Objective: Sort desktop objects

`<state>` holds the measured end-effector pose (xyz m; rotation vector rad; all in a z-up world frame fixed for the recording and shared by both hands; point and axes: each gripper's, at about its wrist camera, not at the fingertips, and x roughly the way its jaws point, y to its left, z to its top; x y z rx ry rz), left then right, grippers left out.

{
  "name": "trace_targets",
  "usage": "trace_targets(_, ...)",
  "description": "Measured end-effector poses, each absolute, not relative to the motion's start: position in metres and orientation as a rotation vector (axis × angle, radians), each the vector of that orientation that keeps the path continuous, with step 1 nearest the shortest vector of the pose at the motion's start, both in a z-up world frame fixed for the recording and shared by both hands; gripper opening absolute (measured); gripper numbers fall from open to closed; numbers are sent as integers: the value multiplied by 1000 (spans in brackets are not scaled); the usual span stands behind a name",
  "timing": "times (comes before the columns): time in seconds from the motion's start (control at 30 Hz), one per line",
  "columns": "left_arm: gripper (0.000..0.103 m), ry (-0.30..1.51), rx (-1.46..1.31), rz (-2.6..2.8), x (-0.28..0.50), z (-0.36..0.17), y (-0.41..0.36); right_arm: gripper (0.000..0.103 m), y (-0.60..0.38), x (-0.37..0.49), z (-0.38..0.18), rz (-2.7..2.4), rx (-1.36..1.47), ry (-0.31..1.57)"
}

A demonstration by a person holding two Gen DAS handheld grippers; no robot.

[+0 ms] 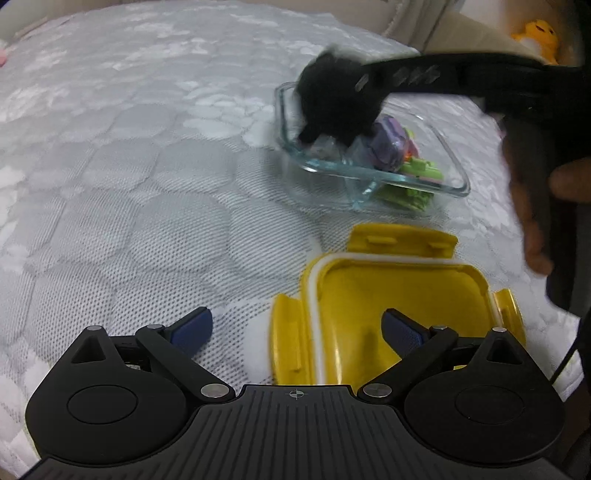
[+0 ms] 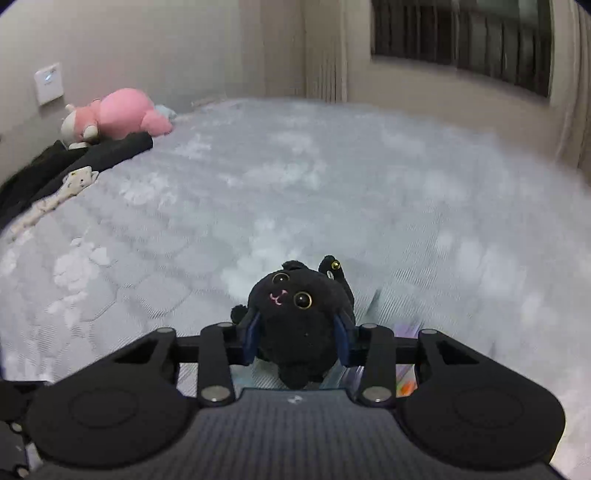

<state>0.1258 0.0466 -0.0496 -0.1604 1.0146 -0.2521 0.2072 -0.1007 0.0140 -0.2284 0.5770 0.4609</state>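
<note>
My right gripper is shut on a small black plush cat and holds it over the left end of a clear glass container. The cat looks blurred in the left wrist view. The container holds a purple item and green pieces. A yellow lid lies upside down just in front of the container. My left gripper is open and empty, low over the lid's left edge.
Everything rests on a grey quilted mattress. A pink plush and dark clothing lie at its far left edge. A yellow plush sits beyond the bed. Walls and a window stand behind.
</note>
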Motion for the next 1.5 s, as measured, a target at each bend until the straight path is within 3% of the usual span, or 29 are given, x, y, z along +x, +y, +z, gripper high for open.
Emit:
trace_targets(0.13, 101, 1011, -256, -236, 125, -50, 62, 43, -84, 197, 25, 429, -437, 391)
trace_targets(0.27, 101, 1004, -249, -224, 123, -49, 62, 43, -73, 192, -4, 473, -611, 344)
trace_targets(0.37, 102, 1009, -245, -220, 125, -51, 61, 44, -66, 191, -26, 463, -698, 367)
trace_targets(0.43, 102, 1009, -242, -220, 125, -52, 61, 53, -64, 188, -28, 468, -700, 397)
trace_targets(0.53, 103, 1009, -235, -226, 125, -53, 61, 64, -68, 187, -13, 527, -590, 494)
trace_targets(0.6, 103, 1008, -239, -232, 126, -54, 63, 64, -75, 189, 1, 551, -501, 566)
trace_targets(0.67, 103, 1006, -255, -232, 126, -54, 65, 54, -84, 196, 17, 530, -407, 633)
trace_targets(0.73, 103, 1003, -268, -229, 126, -55, 65, 25, -97, 214, 29, 482, -249, 725)
trace_targets(0.77, 103, 1001, -270, -226, 126, -55, 65, 20, -102, 227, 30, 469, -152, 763)
trace_targets(0.83, 103, 999, -269, -224, 126, -55, 64, 14, -114, 254, 29, 445, 49, 829)
trace_targets(0.93, 103, 999, -254, -232, 124, -56, 63, 9, -112, 281, 11, 390, 120, 833)
trace_targets(1.2, 103, 1000, -283, -236, 127, -56, 67, 8, -110, 274, 0, 392, 114, 957)
trace_targets(1.33, 103, 996, -273, -248, 125, -55, 66, 11, -102, 272, 11, 402, 8, 860)
trace_targets(1.37, 103, 994, -272, -256, 124, -55, 68, 14, -98, 267, 17, 404, -49, 781)
trace_targets(1.43, 103, 997, -297, -262, 124, -56, 73, 32, -86, 258, 25, 401, -211, 628)
trace_targets(1.5, 103, 997, -326, -268, 125, -56, 78, 33, -71, 254, 22, 421, -349, 603)
